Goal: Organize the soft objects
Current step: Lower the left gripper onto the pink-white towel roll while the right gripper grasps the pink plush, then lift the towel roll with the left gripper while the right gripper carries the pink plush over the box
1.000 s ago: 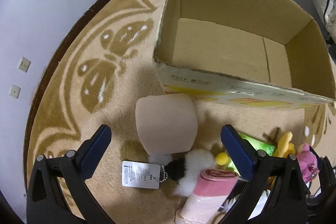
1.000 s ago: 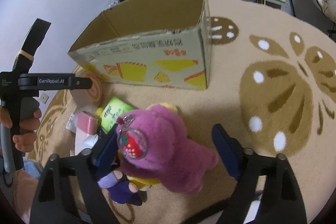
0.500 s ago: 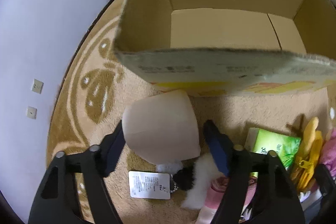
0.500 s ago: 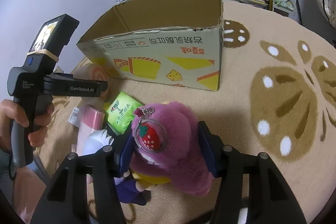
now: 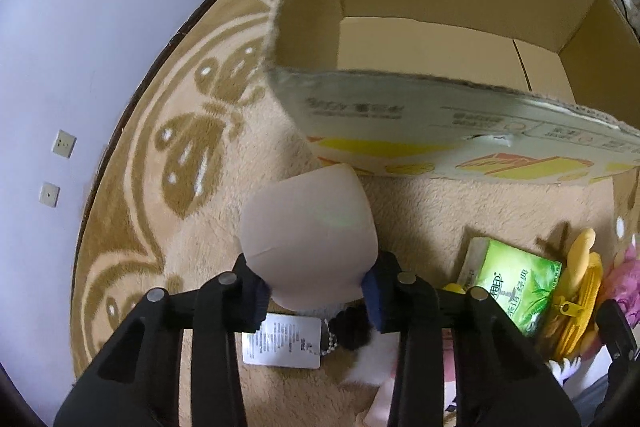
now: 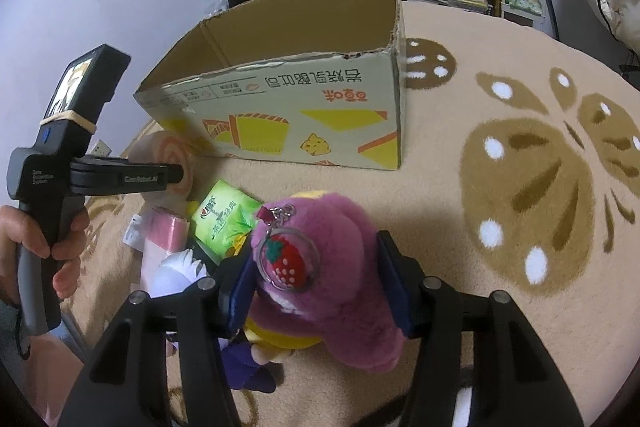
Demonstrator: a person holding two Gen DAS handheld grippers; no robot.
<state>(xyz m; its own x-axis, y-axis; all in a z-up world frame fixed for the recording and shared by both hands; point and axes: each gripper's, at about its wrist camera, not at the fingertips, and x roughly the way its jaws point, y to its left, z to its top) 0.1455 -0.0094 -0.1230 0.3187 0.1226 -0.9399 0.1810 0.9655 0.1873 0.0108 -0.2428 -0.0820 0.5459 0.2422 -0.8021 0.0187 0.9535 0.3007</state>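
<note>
The left gripper (image 5: 316,291) has closed from wide open: a second ago its jaws stood apart on both sides of the roll (image 5: 310,235), and now the pads pinch the near end of the roll. The right gripper (image 6: 316,283) has also been closing, and its pads, which stood away from the plush (image 6: 332,267) before, now press into both sides of it. In the right wrist view the hand (image 6: 60,239) with the left gripper has come further into the picture.
</note>
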